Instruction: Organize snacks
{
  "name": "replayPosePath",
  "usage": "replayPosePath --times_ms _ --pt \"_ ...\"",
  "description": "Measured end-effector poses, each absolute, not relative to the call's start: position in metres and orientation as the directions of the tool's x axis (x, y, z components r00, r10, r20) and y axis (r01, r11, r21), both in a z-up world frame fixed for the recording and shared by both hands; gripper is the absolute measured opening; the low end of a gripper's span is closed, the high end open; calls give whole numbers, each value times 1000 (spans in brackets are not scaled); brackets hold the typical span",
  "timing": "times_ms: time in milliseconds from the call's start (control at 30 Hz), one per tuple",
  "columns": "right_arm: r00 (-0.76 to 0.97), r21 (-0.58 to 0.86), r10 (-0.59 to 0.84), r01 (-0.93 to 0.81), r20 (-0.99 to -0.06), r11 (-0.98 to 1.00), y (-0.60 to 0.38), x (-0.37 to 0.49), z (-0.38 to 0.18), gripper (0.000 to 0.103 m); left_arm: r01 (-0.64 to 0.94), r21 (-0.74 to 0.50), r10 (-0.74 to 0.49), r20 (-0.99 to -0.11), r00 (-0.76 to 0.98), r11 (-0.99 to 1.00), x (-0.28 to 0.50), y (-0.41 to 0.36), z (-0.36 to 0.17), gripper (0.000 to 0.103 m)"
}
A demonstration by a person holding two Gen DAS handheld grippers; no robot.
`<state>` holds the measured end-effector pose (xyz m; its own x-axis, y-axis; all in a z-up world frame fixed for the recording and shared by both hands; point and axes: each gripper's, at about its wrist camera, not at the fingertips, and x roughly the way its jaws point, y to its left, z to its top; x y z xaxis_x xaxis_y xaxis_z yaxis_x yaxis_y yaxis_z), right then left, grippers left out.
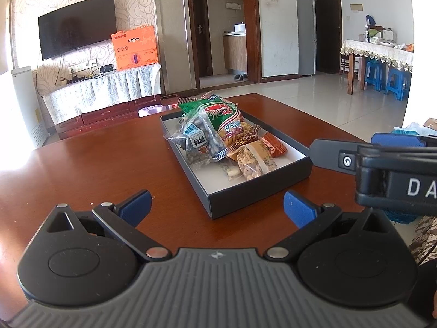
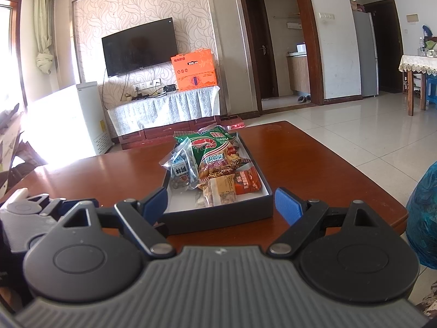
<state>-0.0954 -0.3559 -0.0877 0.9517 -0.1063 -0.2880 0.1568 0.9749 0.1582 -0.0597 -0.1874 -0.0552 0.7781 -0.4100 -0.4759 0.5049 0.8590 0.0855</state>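
A dark shallow box with a white floor lies on the brown table and holds several snack packs: a green prawn cracker bag, a clear bag of wrapped sweets, a nut pack and an orange pack. My left gripper is open and empty, just short of the box's near corner. My right gripper is open and empty, its fingers either side of the box's near wall. The right gripper also shows at the right of the left wrist view.
The table's right edge drops to a tiled floor. A blue plastic bag sits right of the table. A TV, a cabinet and an orange carton stand at the far wall.
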Motion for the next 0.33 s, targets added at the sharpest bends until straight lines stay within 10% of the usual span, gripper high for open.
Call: replayPosePath --times_ms 333 --pt "951 158 -106 157 -290 975 -356 -95 -88 87 462 53 -385 -475 791 885 -54 -183 -54 103"
